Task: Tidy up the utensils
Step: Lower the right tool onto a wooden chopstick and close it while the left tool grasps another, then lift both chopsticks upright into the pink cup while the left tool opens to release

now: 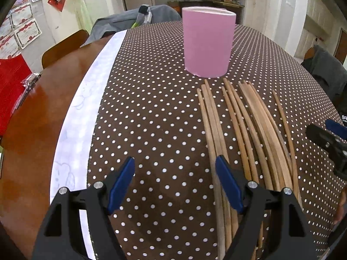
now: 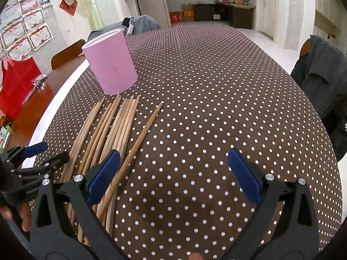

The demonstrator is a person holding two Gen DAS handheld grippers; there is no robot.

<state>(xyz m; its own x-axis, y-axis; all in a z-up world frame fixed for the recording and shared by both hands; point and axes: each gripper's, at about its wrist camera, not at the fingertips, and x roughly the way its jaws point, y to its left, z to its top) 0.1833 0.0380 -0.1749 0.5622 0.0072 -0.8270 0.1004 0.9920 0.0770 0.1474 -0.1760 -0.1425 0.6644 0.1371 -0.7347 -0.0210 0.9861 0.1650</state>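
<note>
A pink cylindrical holder (image 1: 207,43) (image 2: 110,64) stands upright on the dotted brown tablecloth (image 1: 151,108). Several wooden chopsticks (image 1: 249,130) (image 2: 112,134) lie side by side on the cloth just in front of it, tips toward the holder. My left gripper (image 1: 175,164) hovers open above the cloth, its right finger over the leftmost chopsticks. My right gripper (image 2: 173,156) is open too, with its left finger above the chopsticks' near ends and nothing between the pads. One chopstick (image 2: 141,138) lies apart on the right of the bundle.
A white cloth border (image 1: 86,112) and bare wooden tabletop (image 1: 32,130) lie to the left, with a red bag (image 2: 15,84) there. Chairs draped in grey jackets (image 2: 321,75) stand at the far side and on the right. The dotted cloth (image 2: 216,86) stretches right of the chopsticks.
</note>
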